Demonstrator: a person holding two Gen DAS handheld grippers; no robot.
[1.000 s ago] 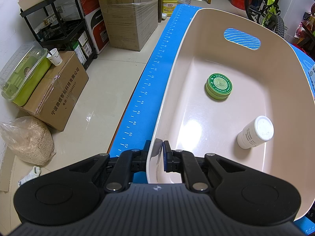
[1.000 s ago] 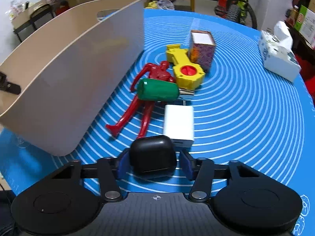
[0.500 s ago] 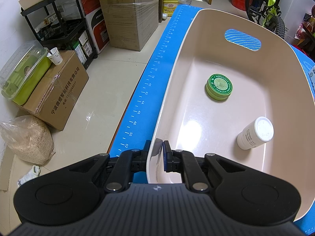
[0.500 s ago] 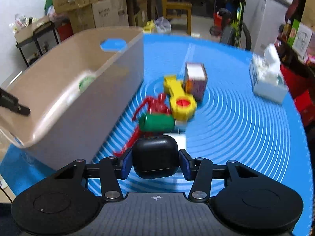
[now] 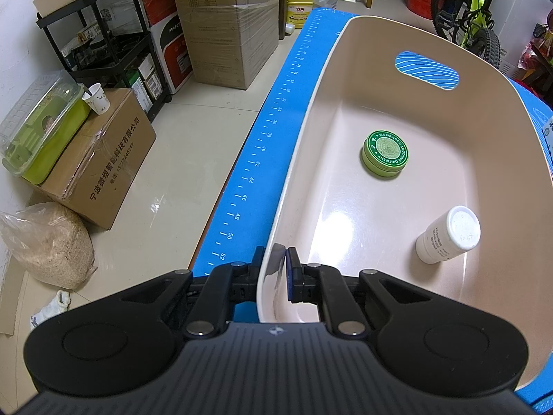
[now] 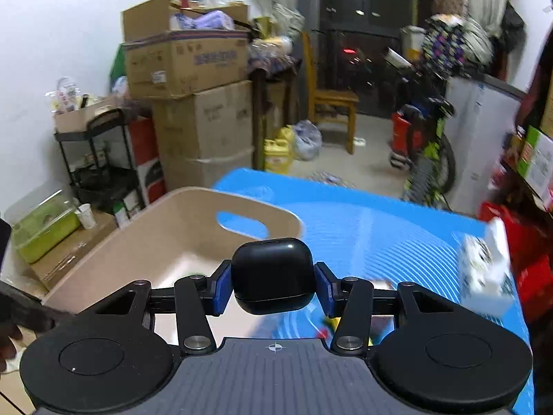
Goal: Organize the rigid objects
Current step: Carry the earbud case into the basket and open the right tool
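Left gripper (image 5: 275,269) is closed on the near rim of the beige bin (image 5: 484,110) — one finger outside the wall, the other inside. Beyond the jaws and to their right, a green round tin (image 5: 385,154) is seen lying flat on the bin floor; nearer and farther right, a white bottle (image 5: 447,235) is seen on its side. To the left of the jaws, a blue ruled mat (image 5: 262,145) is seen under the bin — beyond it, cardboard boxes (image 5: 221,24) on the floor.
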